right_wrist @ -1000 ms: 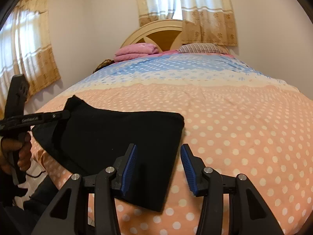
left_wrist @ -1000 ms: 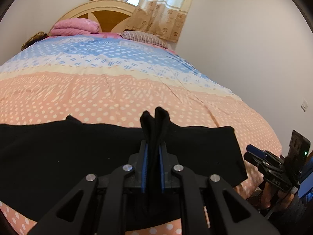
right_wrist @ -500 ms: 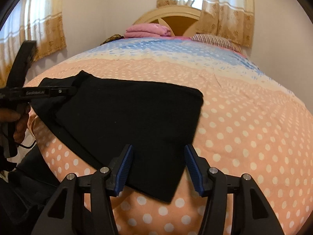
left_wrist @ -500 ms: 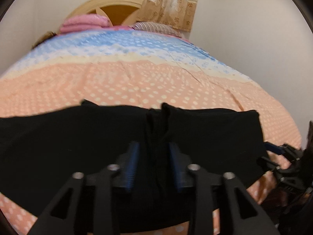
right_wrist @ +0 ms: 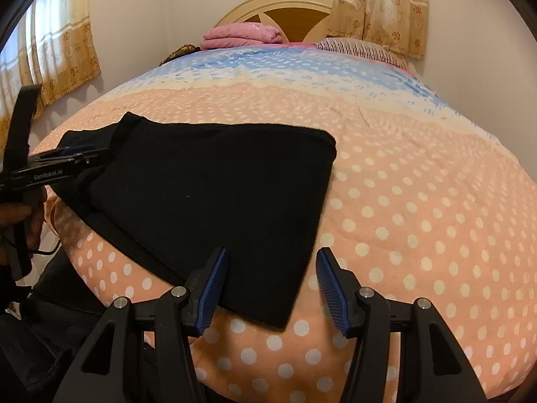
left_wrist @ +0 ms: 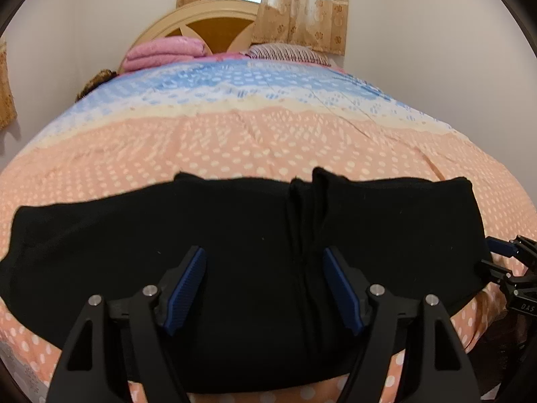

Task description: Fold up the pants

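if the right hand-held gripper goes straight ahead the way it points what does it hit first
Probably the near corner of the black pants, which lies between the open fingers of the right hand-held gripper. Past it is only the polka-dot bedspread. Height above the cloth is unclear.

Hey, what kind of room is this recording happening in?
Most likely a home bedroom: a bed with a polka-dot bedspread, a rounded wooden headboard, a striped pillow, folded pink blankets, and curtains over the window.
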`<state>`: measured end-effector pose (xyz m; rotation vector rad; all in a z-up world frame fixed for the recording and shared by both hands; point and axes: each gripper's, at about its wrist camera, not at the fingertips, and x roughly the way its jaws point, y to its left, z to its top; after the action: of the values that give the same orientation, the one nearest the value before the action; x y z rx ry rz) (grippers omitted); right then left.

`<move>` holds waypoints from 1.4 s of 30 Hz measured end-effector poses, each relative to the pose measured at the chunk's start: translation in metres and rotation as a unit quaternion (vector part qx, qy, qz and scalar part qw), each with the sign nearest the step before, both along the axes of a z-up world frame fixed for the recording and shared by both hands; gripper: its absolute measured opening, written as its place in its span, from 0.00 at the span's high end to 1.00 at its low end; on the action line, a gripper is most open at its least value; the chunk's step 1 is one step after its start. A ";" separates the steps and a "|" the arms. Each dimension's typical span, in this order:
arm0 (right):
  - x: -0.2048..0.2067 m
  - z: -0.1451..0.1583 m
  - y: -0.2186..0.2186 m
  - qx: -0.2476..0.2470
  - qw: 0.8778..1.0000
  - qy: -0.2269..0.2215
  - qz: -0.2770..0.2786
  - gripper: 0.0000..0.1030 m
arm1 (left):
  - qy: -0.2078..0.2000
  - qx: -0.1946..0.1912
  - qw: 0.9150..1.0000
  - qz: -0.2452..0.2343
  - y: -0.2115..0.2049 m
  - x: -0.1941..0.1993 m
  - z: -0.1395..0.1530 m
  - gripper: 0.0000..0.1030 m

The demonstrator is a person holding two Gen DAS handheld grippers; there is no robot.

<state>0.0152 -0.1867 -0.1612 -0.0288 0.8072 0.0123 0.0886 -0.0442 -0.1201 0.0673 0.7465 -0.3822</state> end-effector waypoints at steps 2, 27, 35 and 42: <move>-0.001 0.004 0.003 -0.010 1.000 -0.007 0.002 0.45 | -0.012 0.002 1.000 0.002 0.000 -0.004 0.007 0.28; 0.101 0.001 -0.040 0.028 0.999 0.009 -0.041 0.64 | -0.018 0.077 0.997 0.002 -0.023 -0.008 -0.013 0.07; 0.076 0.017 -0.053 0.060 0.997 -0.009 -0.058 0.53 | -0.054 0.084 0.995 0.007 -0.026 -0.019 0.007 0.07; 0.001 0.025 -0.039 0.040 0.999 -0.005 -0.010 0.53 | -0.054 0.087 0.995 0.010 -0.024 -0.009 0.005 0.06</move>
<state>0.0160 -0.2254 -0.1363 0.0539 0.7965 0.0255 0.0792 -0.0687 -0.1148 0.2424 0.6722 -0.2922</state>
